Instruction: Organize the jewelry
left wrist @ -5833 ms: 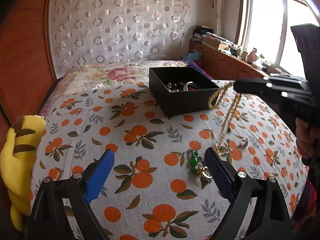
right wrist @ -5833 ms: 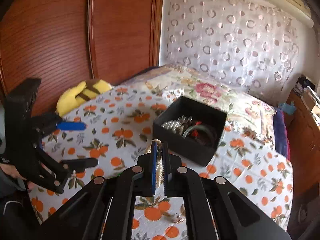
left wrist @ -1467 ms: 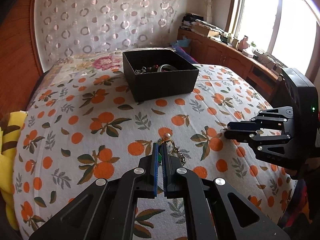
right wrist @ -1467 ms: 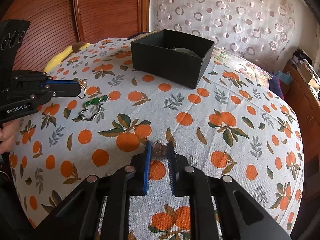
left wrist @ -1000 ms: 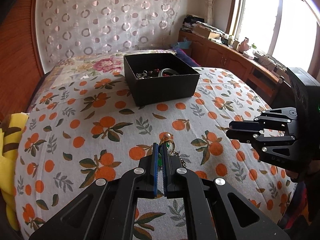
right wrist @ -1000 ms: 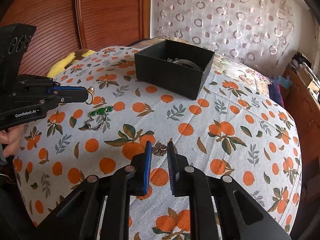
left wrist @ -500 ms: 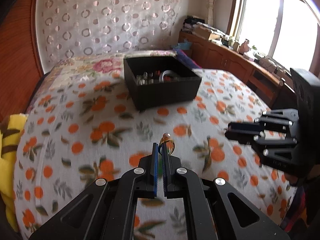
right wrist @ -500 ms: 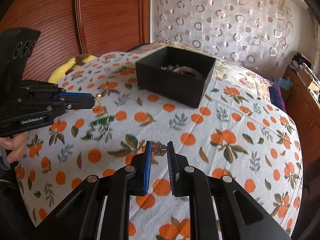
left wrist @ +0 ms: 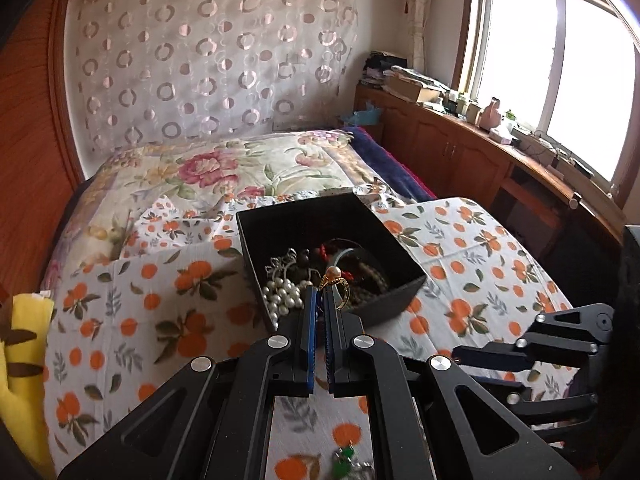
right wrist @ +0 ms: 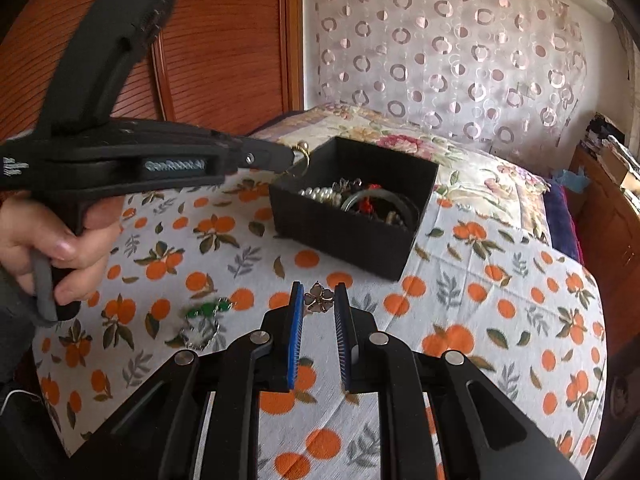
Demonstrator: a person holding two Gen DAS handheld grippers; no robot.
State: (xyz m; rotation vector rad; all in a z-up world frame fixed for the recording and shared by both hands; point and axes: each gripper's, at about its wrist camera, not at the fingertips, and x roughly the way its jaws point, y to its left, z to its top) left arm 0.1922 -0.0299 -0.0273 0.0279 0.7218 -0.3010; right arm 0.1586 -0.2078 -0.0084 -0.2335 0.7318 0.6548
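Note:
My left gripper (left wrist: pixel 319 296) is shut on a gold ring with a pearl (left wrist: pixel 335 278). It holds the ring just above the near edge of the black jewelry box (left wrist: pixel 384 308), which contains pearls, beads and a bangle. In the right wrist view, the left gripper (right wrist: pixel 290 156) reaches in from the left with the ring (right wrist: pixel 302 151) at the corner of the box (right wrist: pixel 340 232). My right gripper (right wrist: pixel 318 292) is shut on a small flower-shaped piece (right wrist: pixel 319 299), held above the orange-print cloth. A green-stone bracelet (right wrist: pixel 206 312) lies on the cloth.
The orange-print cloth (right wrist: pixel 500 288) covers a bed, with a yellow plush toy (left wrist: pixel 24 344) at its left edge. A wooden wardrobe (right wrist: pixel 224 48) stands on the left, and a cluttered wooden counter (left wrist: pixel 460 136) runs under the window. A hand (right wrist: pixel 52 236) grips the left tool's handle.
My left gripper has carried the ring forward and up, from over the cloth to the box's near edge. My right gripper has lifted a little with the flower piece.

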